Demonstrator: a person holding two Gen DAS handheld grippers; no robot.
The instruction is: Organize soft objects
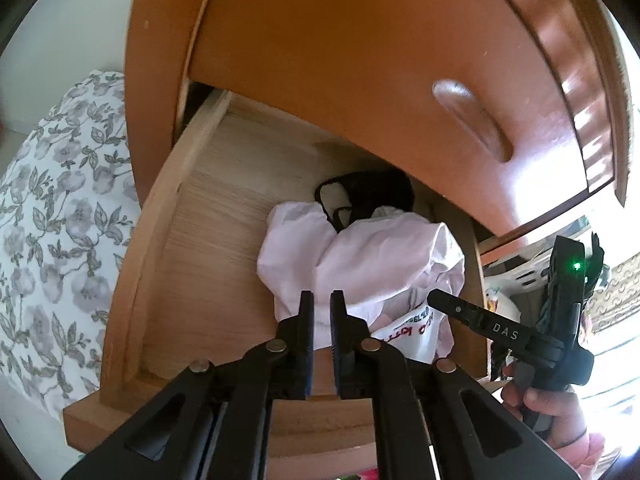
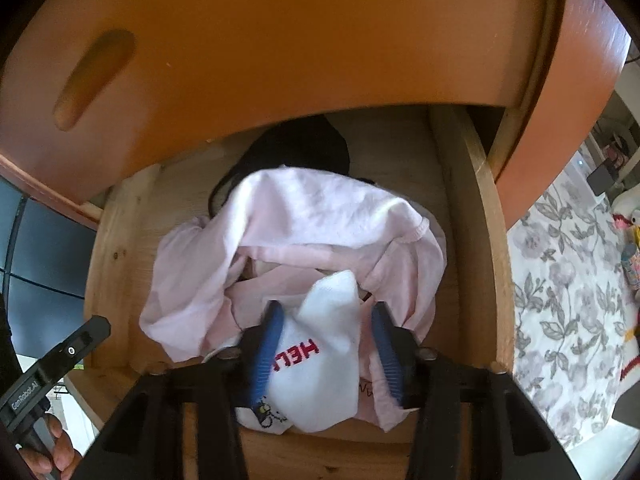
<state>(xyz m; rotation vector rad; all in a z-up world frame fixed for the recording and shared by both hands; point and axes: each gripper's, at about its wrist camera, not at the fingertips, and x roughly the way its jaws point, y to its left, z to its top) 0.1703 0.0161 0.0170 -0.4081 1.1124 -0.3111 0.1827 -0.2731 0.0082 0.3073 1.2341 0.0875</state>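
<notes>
An open wooden drawer [image 1: 208,240] [image 2: 472,216] holds a crumpled pale pink garment [image 1: 360,256] [image 2: 304,220], a black garment [image 1: 372,196] [image 2: 304,148] behind it, and a white sock with red letters [image 2: 324,344] [image 1: 412,332] at the front. My right gripper [image 2: 326,312] is open, its blue pads on either side of the sock, which lies between them on the pink garment. My left gripper [image 1: 322,300] hovers over the drawer's front, its jaws nearly together with nothing between them.
The closed upper drawer front [image 1: 360,60] [image 2: 280,40] with its recessed handle overhangs the open drawer. A floral bedspread [image 1: 52,220] [image 2: 568,300] lies beside the cabinet. A white basket [image 1: 524,276] stands to the right of the cabinet in the left wrist view.
</notes>
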